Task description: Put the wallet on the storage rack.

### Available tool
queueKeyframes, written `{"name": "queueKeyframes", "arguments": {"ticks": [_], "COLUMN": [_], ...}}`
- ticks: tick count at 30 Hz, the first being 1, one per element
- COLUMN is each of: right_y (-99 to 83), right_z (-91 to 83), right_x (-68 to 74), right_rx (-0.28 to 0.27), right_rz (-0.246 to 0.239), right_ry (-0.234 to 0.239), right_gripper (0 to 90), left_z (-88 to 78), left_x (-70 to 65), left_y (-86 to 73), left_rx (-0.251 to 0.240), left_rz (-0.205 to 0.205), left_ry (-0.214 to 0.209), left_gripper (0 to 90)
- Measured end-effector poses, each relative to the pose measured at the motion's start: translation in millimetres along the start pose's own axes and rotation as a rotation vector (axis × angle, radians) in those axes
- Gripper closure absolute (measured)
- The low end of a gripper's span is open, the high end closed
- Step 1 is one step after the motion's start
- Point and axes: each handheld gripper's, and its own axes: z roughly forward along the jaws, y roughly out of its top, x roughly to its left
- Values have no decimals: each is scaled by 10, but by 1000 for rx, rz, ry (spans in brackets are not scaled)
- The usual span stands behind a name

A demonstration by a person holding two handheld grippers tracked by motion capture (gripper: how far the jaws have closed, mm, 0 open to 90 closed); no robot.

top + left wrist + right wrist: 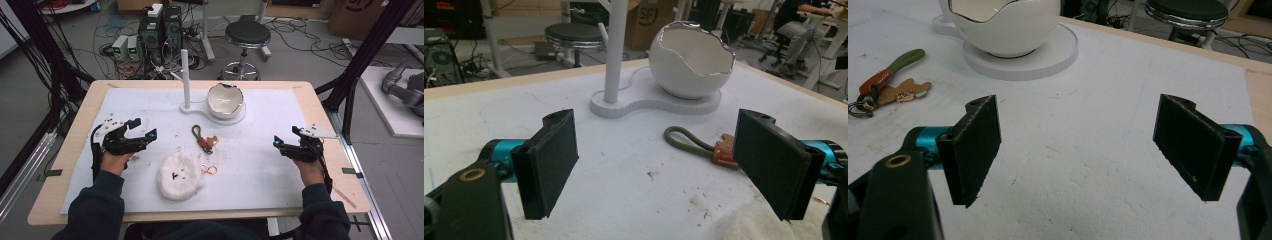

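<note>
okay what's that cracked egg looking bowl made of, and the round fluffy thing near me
The egg-shaped bowl looks like glazed white ceramic: glossy highlights, and a thin metallic-looking line along its jagged rim. The round fluffy thing looks like white plush or faux fur: matte, fuzzy outline, small dark marks on top. Neither is certain from looks alone.

1. From the high view we look forward and down over the whole counter (70,145), with the floor, a stool (246,34) and cables beyond its far edge.
2. In the left gripper view we sit low and close to the white mat, looking between two black fingers (551,162) toward the egg-shaped bowl (691,62) and the white post (615,50).
3. In the right gripper view we are equally low, facing the same bowl (1005,25) from the other side.
4. All three views share the bowl on its white base and the keyring (202,140) (704,147) (888,82).
</note>
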Motion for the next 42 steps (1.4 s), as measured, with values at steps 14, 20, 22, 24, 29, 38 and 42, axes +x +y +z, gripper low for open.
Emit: {"name": "queueKeyframes", "arguments": {"ticks": [14,20,22,24,29,38,42], "right_y": [-54,-48,-45,-39,-30,-32,-31], "right_z": [-48,-28,-21,-16,-12,-1,8], "right_x": [-59,-37,-28,-14,22,50,62], "right_rx": [1,10,13,11,16,24,28], "right_rz": [6,-4,-10,-16,-23,-36,-36], "right_ry": [4,16,16,17,20,27,37], "right_gripper": [194,195,194,195,195,196,196], "left_z": [349,388,387,383,388,447,484], "left_x": [-159,-188,-190,-190,-212,-250,-280], "left_y": [-181,-223,-226,-225,-235,-311,-366], "left_rx": [209,263,270,275,292,395,467], "left_rz": [-17,-3,2,7,14,33,44], "left_ry": [-175,-219,-222,-225,-244,-293,-369], "left_gripper": [193,204,207,207,208,241,335]}}
